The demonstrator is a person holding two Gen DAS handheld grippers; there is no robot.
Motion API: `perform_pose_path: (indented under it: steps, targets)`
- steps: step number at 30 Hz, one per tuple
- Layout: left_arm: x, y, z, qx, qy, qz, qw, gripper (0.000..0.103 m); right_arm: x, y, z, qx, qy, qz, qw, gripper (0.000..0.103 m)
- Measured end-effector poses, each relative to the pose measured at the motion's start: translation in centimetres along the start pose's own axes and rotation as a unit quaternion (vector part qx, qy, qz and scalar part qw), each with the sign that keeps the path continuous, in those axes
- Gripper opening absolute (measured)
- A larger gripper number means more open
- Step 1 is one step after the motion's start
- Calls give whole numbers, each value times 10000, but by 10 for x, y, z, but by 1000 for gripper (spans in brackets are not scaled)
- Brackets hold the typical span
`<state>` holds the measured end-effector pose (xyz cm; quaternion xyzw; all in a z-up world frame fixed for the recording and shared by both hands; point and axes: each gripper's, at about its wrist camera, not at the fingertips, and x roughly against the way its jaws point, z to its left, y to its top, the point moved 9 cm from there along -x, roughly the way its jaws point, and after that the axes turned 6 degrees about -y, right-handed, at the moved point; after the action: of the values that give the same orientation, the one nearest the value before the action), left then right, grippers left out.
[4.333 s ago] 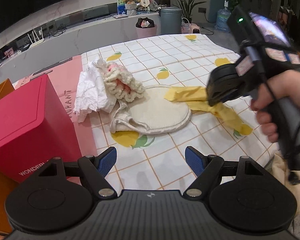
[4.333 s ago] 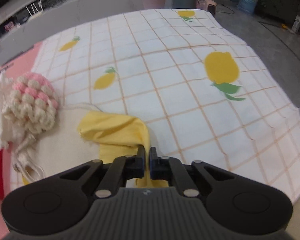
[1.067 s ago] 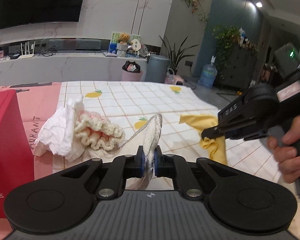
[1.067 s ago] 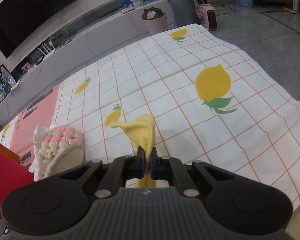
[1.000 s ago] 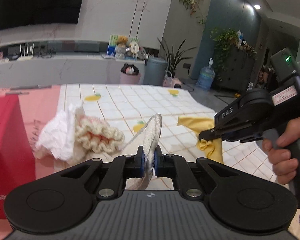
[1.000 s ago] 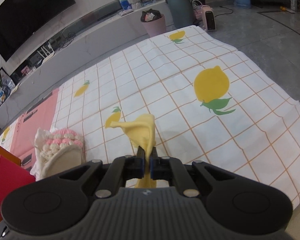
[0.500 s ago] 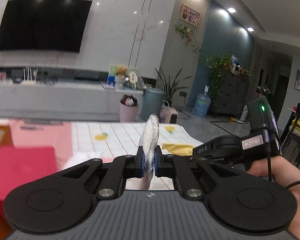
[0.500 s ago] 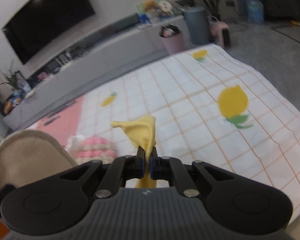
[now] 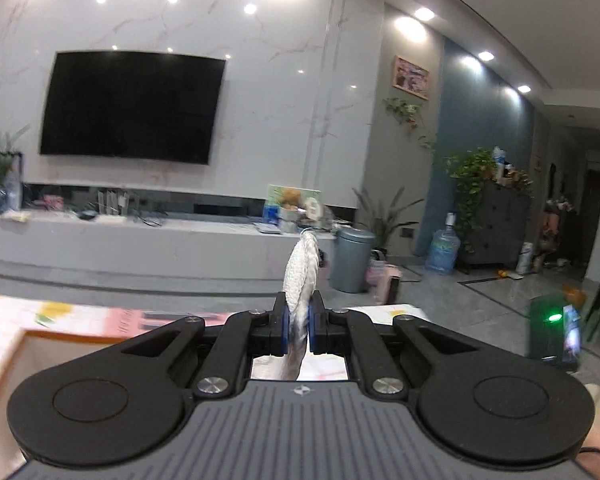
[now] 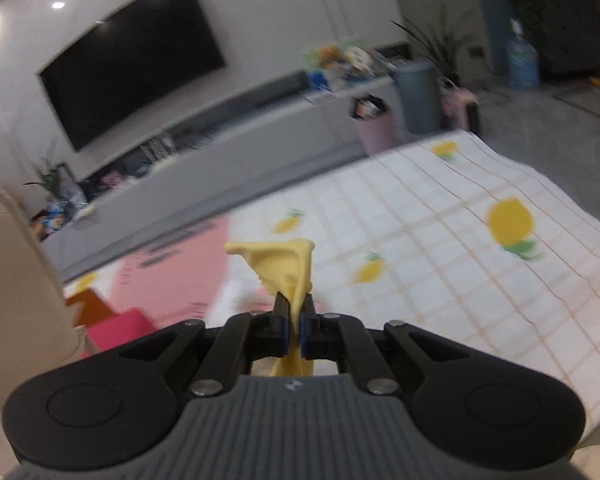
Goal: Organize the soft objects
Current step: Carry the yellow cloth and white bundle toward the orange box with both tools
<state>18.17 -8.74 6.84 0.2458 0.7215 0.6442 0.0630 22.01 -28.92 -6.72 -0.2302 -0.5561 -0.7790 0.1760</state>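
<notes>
My left gripper (image 9: 298,322) is clamped on the cream pad (image 9: 300,276), edge-on between the jaws, lifted and pointing level at the TV wall. Right gripper (image 10: 295,326) pinches the yellow cloth (image 10: 286,270), raised over the lemon tablecloth (image 10: 440,248). Both pieces are light and limp, so an edge pinch holds; the rest hangs below, out of view. The pad also shows at left in the right view. Red box (image 10: 118,328) sits below left, likely the drop spot.

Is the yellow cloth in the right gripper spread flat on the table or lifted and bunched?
Lifted and bunched. The right gripper is shut on the yellow cloth, which rises crumpled above the fingers, off the lemon-print tablecloth.
</notes>
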Motion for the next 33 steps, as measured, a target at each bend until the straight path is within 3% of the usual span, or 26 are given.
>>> perform_pose_path:
  steps: [7,10,16,20,22,23,25,29,31,33]
  targets:
    - [23,-2,83,-44,616,170,9979,10,36,-6,119,605,838,-129,9946,2]
    - [21,-19,121,309,706,418,9961,10,44,-18,174,904,1269,-48,9878,2]
    - [-2,-56,189,1367,310,816,9868,9,27,-41,257,1219,1662,320,9780,2]
    - [-10,-60,223,2312,-466,829,9682,9,-4,-55,291,1480,1440,575,9768,3]
    - [-20,-54,229,2421,-997,745,9622,10,-30,-60,302,1720,1274,722,9742,3]
    - [-27,-54,233,2433,-983,776,9618,10,-41,-63,306,1845,1145,762,9732,3]
    - [-38,-64,244,2351,-446,988,9659,10,-64,-70,309,2089,846,910,9700,3]
    - [-48,-85,255,1738,521,1385,9736,10,-92,-85,315,2392,672,1267,9603,3]
    - [-48,-86,257,1794,743,1430,9705,11,-103,-93,316,2500,596,1362,9568,3]
    - [-42,-83,265,1943,950,1222,9687,14,-113,-98,318,2577,480,1420,9545,3]
